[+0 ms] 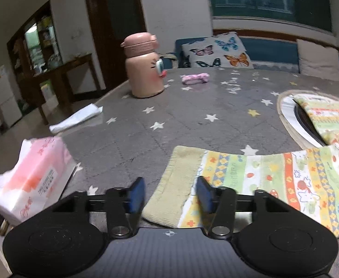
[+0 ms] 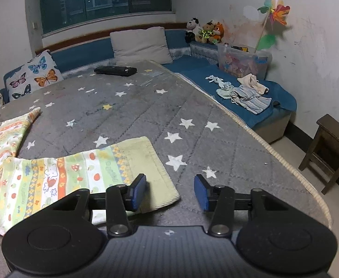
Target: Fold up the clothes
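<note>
A child's patterned garment with pale green ribbed cuffs lies flat on the grey star-print table cover. In the left wrist view my left gripper is open, its blue pads straddling the left cuff just above it. In the right wrist view the same garment lies at the lower left. My right gripper is open, its left pad over the right cuff and its right pad over bare cover. Nothing is held.
A pink bottle, a pink cloth lump, a tissue pack and a white paper lie on the left side. A round plate sits under the garment's far part. A black remote lies far. A wooden stool stands beyond the right edge.
</note>
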Motion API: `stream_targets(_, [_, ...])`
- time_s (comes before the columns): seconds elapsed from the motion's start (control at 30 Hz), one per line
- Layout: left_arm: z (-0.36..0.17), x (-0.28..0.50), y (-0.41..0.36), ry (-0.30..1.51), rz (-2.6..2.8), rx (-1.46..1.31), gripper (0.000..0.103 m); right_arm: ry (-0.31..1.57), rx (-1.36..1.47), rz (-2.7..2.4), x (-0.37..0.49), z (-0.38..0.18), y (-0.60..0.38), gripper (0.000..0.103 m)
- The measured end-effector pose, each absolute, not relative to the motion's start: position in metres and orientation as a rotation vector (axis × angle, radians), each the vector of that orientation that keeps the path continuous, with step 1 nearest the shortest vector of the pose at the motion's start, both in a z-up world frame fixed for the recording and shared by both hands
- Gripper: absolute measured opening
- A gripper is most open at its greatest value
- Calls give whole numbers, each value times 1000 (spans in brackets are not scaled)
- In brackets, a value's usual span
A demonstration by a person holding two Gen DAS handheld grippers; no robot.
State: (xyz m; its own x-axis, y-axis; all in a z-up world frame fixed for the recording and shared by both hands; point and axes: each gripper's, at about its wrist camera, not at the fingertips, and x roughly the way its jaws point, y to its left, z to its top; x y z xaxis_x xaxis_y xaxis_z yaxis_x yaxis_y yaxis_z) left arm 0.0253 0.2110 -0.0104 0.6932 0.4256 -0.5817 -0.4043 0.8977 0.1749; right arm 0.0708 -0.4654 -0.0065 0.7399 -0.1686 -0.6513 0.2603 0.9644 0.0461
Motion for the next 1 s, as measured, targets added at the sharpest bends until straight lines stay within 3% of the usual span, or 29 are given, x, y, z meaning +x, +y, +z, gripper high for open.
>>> stream_targets(0.03, [-11,27,208,659,454,59,29,703,138,-221,71,-6,-464,16])
stream_targets(0.07, [-12,29,204,659,444,84,26,705,131,-216,71,-6,-462,12])
stream_targets(0.13, [-14,35,198,664,427,134,10,706,89,-221,74,-5,-456,8])
stream_targets(0.2, [-16,41,194,667,426,188,8,700,59,-233,78,-4,-455,7])
stream_targets(0.4, [-21,51,193,655,431,256,7,682,-24,-266,89,-5,-452,9])
stream_targets(0.77, [-8,45,189,661,404,198,14,669,-23,-213,80,13,-442,28])
stream_targets(1.0, [10,33,150,617,276,147,15,679,-46,122,62,34,-367,29])
